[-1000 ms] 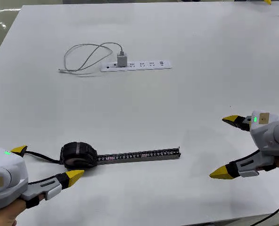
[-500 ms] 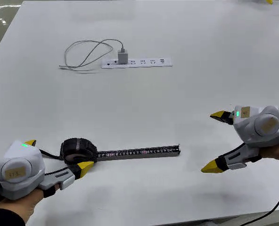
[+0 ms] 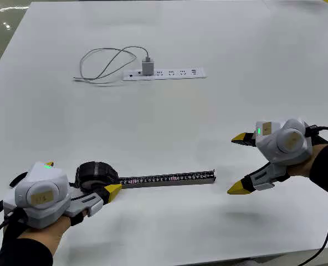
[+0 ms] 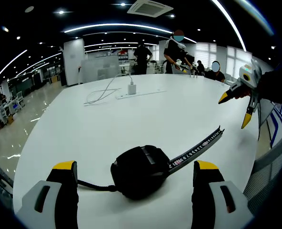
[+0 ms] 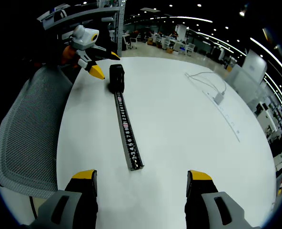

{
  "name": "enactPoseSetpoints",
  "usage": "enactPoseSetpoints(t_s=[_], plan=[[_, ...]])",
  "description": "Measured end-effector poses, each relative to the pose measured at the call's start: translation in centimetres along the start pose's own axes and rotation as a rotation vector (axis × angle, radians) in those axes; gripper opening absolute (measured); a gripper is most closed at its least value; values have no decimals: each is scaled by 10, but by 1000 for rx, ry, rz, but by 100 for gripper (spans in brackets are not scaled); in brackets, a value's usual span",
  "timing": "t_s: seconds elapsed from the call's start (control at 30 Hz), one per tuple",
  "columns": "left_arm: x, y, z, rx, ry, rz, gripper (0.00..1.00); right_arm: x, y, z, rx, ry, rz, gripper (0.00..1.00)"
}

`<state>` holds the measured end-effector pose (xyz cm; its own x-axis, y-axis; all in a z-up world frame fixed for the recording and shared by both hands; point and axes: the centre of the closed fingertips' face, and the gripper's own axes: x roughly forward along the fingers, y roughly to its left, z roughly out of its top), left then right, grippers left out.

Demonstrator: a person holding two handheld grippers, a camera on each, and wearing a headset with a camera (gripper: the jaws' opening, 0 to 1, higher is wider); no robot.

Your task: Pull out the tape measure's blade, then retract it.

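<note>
Your left gripper (image 4: pixel 135 167) stands with its jaws wide apart, straddling the tape measure's case (image 3: pixel 96 174) near the front edge of the tabletop (image 3: pixel 208 44), toward the front left corner. The left gripper view shows clear gaps between each yellow tip and the black housing, so nothing is clamped yet. A thin wrist strap (image 4: pixel 95 186) trails from the back of the case, between the jaws.

From the case, the blade (image 3: pixel 167 179) lies flat on the tabletop, running along the front edge toward the right and stopping at its end hook (image 3: pixel 213 176).

Your right gripper (image 3: pixel 237 163) hangs near that hook but apart from it. Its jaws are also spread and hold nothing, and they point back down the blade's length.

Far across the tabletop, a power strip (image 3: pixel 167 73) and a looped cable (image 3: pixel 106 64) sit well apart from the work.

Expect the case to feel compact and dense for its size. Its ribbed black shell looks grippy, so take it squarely across the two flat sides. The blade is probably thin spring steel, which is stiff along its curve but quick to kink if bent sideways, and slick on its printed face. Pinch at the hook, or just behind it, rather than mid-span. The return spring will likely pull hard, so guide the blade home rather than let it snap back.
</note>
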<state>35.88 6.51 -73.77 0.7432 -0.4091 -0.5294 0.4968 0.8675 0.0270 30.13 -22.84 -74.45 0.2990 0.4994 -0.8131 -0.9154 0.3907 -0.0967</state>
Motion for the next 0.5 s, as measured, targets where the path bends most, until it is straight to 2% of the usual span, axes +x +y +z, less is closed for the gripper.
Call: enactPoseSetpoints(t_s=[0.07, 0.23, 0.37, 0.5], plan=[[0, -1, -1, 14, -12, 14, 99, 6, 0, -1, -20, 11, 11, 73], [3, -6, -2, 14, -18, -2, 99, 20, 2, -7, -55, 37, 53, 63], [7, -3, 1, 19, -33, 7, 99, 29, 2, -12, -63, 50, 83, 53], [9, 0, 2, -4, -39, 21, 99, 37, 5, -17, -68, 70, 119, 41]])
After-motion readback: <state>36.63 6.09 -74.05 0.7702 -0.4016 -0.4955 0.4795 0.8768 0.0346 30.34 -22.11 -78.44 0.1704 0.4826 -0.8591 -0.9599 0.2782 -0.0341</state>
